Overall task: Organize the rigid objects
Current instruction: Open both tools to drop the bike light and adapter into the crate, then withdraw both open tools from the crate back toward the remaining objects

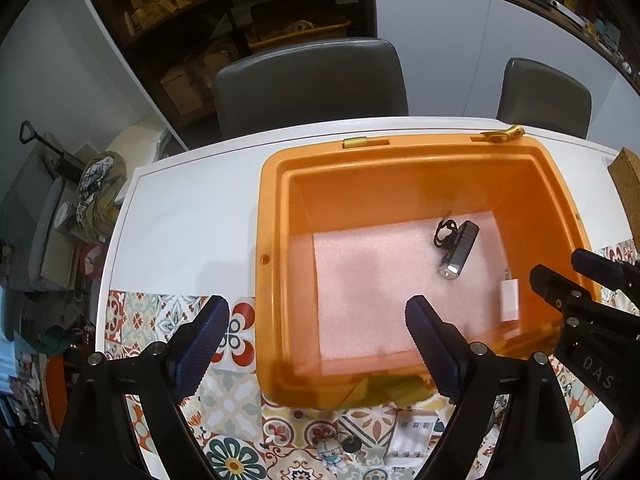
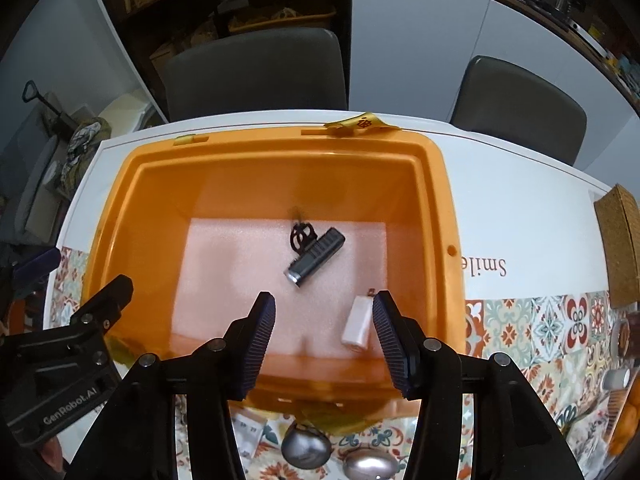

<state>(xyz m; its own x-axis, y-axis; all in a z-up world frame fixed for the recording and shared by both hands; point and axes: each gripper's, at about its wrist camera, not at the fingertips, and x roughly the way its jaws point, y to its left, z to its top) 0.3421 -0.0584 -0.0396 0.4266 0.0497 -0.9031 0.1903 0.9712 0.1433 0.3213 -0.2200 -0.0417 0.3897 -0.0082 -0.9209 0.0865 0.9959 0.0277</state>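
On the white surface (image 2: 520, 208), with its patterned tile mat (image 1: 168, 320) along the near edge, stands the orange bin (image 2: 436, 208) that takes up most of both my views; it is open, lined on the bottom with a pale pink foam sheet (image 2: 224, 272). Two things lie on that foam already: the black bike light (image 2: 316, 256), angled with its strap mount toward the far wall, and the small white charger plug (image 2: 356, 324), near the front right corner of the bin as I look at it. My right tool (image 2: 324, 312) hangs over the bin's near wall with its jaws spread wide and nothing between them, the charger lying below, just inside the right finger; I judge I am at the end of a placing step, the plug dropped and the tool free. My left tool (image 1: 316, 320) is likewise spread and empty, straddling the bin's near-left rim. More items wait on the mat in front of the bin: two shiny egg-shaped metal pieces (image 2: 306, 448), a pack of white batteries (image 1: 412, 440) and a small figure keychain (image 1: 332, 456). My next move, I think, is to draw one tool back over the rim, come down on one of these, close squarely, and carry it in clear of the wall.
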